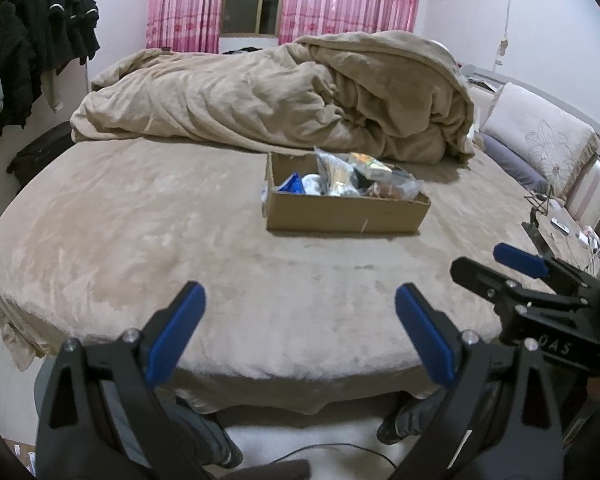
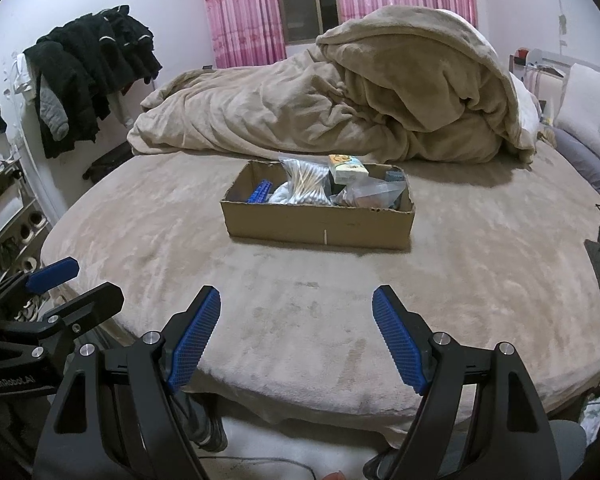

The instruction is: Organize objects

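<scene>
Cardboard box [image 2: 320,220] is shown on the bed [image 2: 140,240], filled with small items. Both left tongs [image 1: 300,320] and right tongs [image 2: 296,320] are held wide open and empty; nothing loose is seen on the bed.

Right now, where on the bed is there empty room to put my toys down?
The widest bare patch of the bed sheet lies between the cardboard box and the open tongs, left and right. The sheet left of the box is bare too. Behind the box, the heaped blanket crowds it; the box is full.
</scene>
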A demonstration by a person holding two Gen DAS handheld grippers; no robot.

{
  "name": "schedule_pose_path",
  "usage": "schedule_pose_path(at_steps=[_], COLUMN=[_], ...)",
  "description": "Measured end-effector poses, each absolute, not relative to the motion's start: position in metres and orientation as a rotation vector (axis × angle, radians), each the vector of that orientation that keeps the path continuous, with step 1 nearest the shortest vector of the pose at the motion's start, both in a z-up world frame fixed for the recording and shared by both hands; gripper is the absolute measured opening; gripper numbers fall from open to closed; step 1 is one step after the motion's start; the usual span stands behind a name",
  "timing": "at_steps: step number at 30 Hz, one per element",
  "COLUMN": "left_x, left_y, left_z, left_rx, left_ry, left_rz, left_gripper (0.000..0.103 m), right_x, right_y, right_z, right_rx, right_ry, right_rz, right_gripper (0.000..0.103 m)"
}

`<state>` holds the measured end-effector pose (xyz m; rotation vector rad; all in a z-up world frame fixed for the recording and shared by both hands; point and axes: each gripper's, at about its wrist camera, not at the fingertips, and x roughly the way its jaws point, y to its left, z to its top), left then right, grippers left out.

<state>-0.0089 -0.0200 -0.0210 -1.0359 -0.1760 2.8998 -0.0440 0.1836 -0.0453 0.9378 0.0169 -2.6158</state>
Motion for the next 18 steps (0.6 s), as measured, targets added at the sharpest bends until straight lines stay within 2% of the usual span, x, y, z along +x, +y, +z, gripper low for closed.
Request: schedule_pose_path(at_steps=[18], left_x=[-0.0126], left_y=[-0.0174], left_z=[-0.0240], left_rx=[-1.034], left_ry=[-0.168], left_rz=[2.897], left_gripper=[0.097], right_x=[-0.0471], right_y=[0.1837], right_z=[-0.0499], right_rx=[0.945], right_ry=[0.009], right_rz=[-2.611], right_gripper=[0.081])
